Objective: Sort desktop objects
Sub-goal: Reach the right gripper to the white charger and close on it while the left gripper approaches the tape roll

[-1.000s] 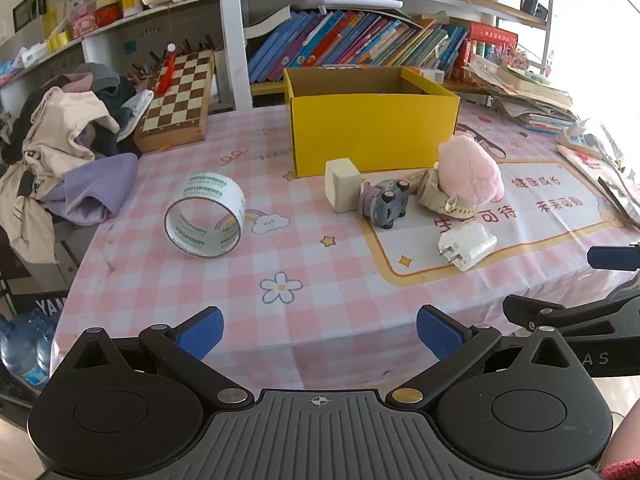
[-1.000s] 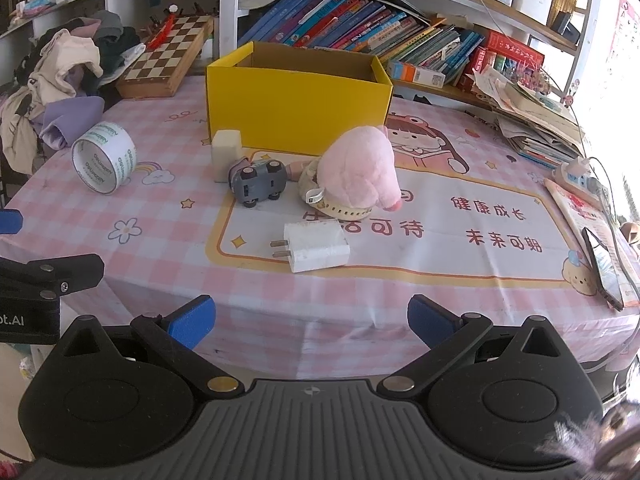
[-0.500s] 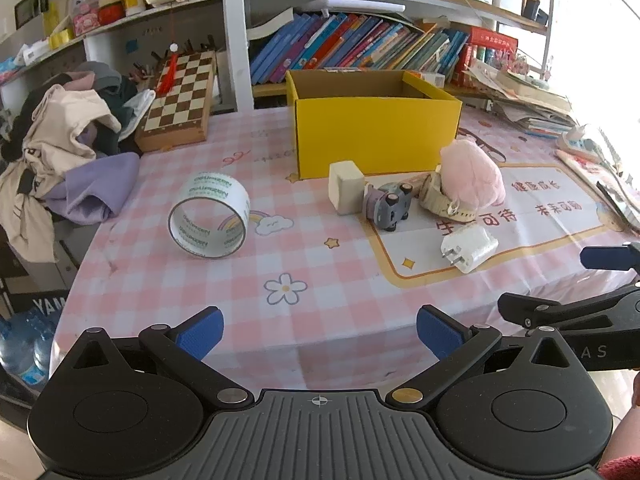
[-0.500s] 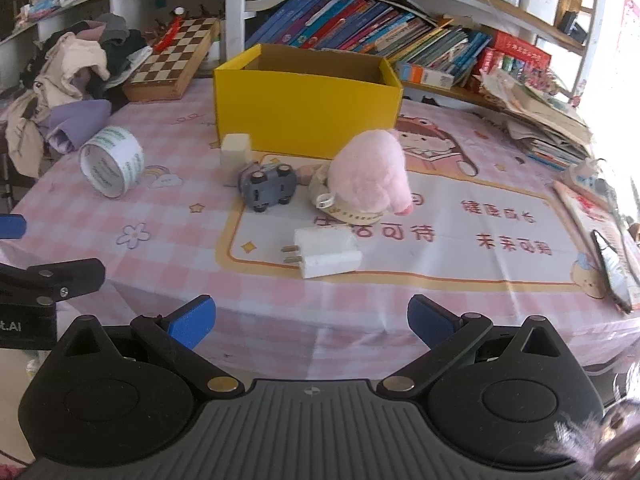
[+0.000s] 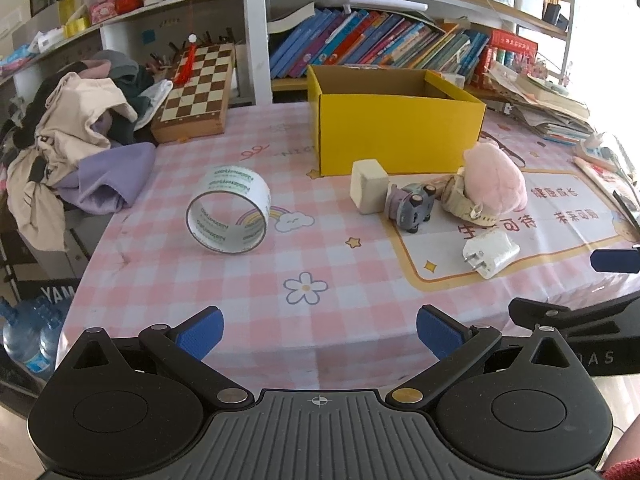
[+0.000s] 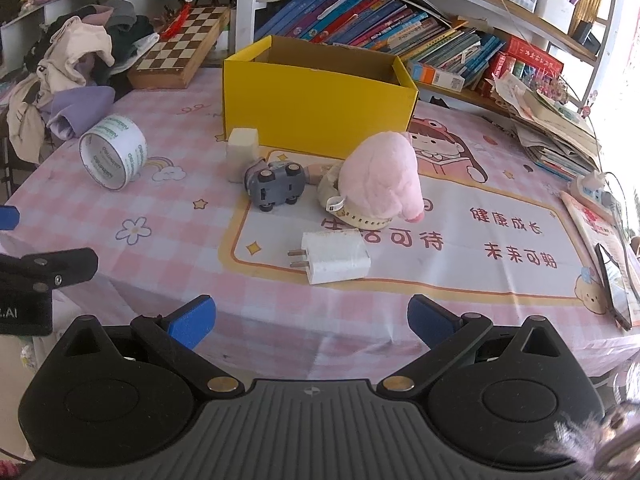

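Both tongs spread wide, nothing in either, hovering at the near table edge. L tongs (image 5: 318, 330), R tongs (image 6: 310, 322).

Nearest to R: white charger (image 6: 334, 256), flat on the mat, prongs pointing left. Just behind it pink plush (image 6: 382, 178) sitting on a beige watch (image 6: 352, 210), touching. Left of that, grey toy car (image 6: 276, 184) on its side, wheels toward me, w/ a cream block (image 6: 241, 152) upright just beside it. Tape roll (image 5: 228, 210) stands on edge, well apart on the L side, nearest L tongs. Yellow box (image 6: 318, 106) at the back, open top, looks like the drop target; can't see inside.

Plan, my guess: R takes charger first, it's closest and unobstructed. Come in low, pads across the short body sides, not over the prongs, so it doesn't pivot. Flat thing on cloth, so press down slightly before closing, else the cloth bunches. L goes for the tape: one finger through the hole, pinch the wall; grabbing the outside risks it rolling off. Leave the plush/watch/car cluster til later, too crowded for a clean approach.

Clothes pile (image 5: 68, 140) and chessboard (image 5: 196, 88) far left: not touching.
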{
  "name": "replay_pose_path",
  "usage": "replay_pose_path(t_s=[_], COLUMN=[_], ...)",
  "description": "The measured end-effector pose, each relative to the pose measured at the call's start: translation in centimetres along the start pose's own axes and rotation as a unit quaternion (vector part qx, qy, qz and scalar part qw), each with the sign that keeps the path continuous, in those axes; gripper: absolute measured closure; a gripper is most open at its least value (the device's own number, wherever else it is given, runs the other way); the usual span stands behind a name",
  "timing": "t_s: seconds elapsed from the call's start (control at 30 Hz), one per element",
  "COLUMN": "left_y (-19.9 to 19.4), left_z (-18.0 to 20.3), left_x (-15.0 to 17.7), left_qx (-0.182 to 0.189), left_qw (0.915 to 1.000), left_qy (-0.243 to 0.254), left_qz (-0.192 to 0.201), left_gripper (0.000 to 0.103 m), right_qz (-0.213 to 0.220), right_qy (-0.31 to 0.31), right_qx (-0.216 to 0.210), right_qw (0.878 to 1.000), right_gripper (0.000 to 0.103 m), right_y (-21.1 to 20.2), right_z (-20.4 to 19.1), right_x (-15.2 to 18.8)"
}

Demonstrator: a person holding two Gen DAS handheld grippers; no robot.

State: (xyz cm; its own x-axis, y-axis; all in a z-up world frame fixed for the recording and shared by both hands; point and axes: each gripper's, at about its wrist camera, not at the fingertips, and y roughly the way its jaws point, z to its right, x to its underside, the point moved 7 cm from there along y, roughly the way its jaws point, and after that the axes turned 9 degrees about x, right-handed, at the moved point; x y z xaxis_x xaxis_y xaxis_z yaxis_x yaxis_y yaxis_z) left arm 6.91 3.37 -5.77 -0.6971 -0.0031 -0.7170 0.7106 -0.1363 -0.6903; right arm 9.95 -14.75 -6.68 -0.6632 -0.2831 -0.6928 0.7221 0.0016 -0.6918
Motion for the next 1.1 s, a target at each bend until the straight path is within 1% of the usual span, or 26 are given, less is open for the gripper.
replay_pose_path(t_s=[0.2,0.47,0.53,0.8,1.1], left_y=[0.0,0.2,0.5,1.4,2.8], left_z=[-0.6,-0.3,-0.2,-0.4,-1.4], left_x=[-0.2,-0.6,-0.6,-0.9,-2.0], left_qx=[-0.006,-0.002,-0.002,-0.011,-0.020], left_qw=[0.9999,0.9998,0.9999,0.9999,0.9997], left_qy=[-0.007,-0.015,-0.012,-0.008,-0.015], left_qz=[0.008,0.012,0.009,0.002,-0.001], left_gripper=[0.000,0.000,0.000,0.000,0.000], right_qz=[0.002,0.006,0.005,-0.002,-0.013], right_qy=[-0.011,-0.027,-0.025,-0.016,-0.007], right_qx=[-0.005,-0.009,-0.010,-0.016,-0.028], right_qw=[1.000,1.000,1.000,1.000,0.999], right_gripper=[0.000,0.000,0.002,0.002,0.002], right_y=[0.1,0.2,0.5,2.0,4.4], right_z=[-0.5,-0.6,-0.6,-0.2,0.1], right_x=[-0.2,-0.3,-0.3,-0.6,-2.1])
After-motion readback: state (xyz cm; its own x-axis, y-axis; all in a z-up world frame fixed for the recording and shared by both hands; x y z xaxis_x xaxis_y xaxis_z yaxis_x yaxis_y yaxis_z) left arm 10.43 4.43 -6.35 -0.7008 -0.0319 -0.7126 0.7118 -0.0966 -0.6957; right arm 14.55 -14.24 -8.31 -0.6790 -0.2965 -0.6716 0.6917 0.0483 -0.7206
